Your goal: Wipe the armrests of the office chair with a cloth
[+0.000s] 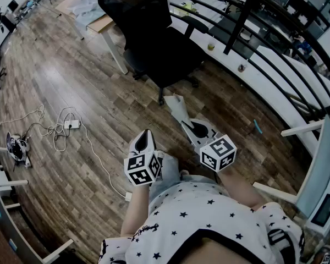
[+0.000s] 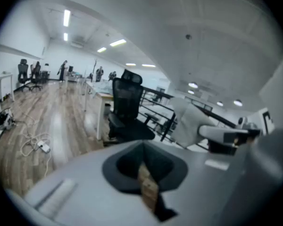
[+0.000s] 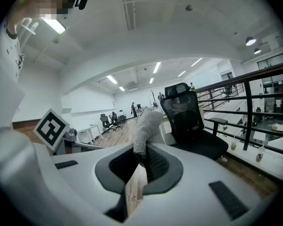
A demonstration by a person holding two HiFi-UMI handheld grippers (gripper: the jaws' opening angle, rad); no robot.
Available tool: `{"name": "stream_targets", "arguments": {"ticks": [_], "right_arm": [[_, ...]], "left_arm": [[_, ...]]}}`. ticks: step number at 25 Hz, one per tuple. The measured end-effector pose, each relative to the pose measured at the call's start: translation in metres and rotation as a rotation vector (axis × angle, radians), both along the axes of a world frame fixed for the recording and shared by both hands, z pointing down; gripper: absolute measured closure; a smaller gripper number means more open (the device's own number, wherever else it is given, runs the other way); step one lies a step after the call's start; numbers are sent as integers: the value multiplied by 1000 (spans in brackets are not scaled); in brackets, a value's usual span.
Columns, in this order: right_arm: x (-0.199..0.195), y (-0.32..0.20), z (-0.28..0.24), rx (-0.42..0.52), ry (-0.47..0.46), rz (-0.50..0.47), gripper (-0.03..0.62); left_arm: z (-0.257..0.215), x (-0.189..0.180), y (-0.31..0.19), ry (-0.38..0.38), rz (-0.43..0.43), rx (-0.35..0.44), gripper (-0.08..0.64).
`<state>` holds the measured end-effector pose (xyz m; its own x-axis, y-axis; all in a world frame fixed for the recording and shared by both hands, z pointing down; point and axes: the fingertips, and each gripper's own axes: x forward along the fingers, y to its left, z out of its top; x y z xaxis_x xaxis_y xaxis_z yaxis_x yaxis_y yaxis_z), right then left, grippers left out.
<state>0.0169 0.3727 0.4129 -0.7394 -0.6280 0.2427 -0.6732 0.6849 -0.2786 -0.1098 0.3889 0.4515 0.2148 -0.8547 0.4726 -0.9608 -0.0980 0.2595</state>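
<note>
The jaws of the right gripper (image 3: pixel 140 159) are pinched on the lower end of a cloth (image 3: pixel 146 126), a pale grey, nubbly, fleecy piece that stands up from the jaws in a soft rounded column. The jaws of the left gripper (image 2: pixel 142 144) are seen pressed together at their tips, with nothing held; only a thin sliver of floor shows behind the tips. In the head view both grippers, smooth white shells each carrying a cube with square black-and-white markers, are held close to the body, the left gripper (image 1: pixel 145 132) beside the right gripper (image 1: pixel 185 124), and the cloth (image 1: pixel 175 106) is seen pointing toward the office chair (image 1: pixel 148 15). The chair is well apart from the cloth and is untouched; it is black, with a tall mesh back, a padded seat and a flat-topped armrest (image 3: pixel 217 120) on a curved stem. It stands on a floor (image 1: pixel 71 81) of brown wood-grain planks, just in front of a wooden surface (image 1: pixel 102 23) on white legs. A black metal railing (image 1: pixel 253 37) of thin horizontal bars runs along the right, and a loose white cable (image 1: pixel 60 128) lies coiled on the floor at the left.
</note>
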Motion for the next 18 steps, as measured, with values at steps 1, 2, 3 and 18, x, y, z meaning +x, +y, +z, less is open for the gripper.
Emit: {"name": "stream_targets", "arguments": {"ticks": [1, 2, 3, 18], "right_arm": [[3, 10, 1, -5, -1, 0, 565], [6, 19, 2, -8, -2, -1, 565], [8, 27, 3, -10, -3, -2, 565], [21, 81, 5, 3, -21, -23, 565]], "left_arm": [[2, 4, 12, 0, 5, -8, 557], [5, 9, 24, 1, 9, -16, 557], [6, 13, 34, 2, 12, -21, 557], [-2, 24, 84, 19, -19, -4, 557]]}}
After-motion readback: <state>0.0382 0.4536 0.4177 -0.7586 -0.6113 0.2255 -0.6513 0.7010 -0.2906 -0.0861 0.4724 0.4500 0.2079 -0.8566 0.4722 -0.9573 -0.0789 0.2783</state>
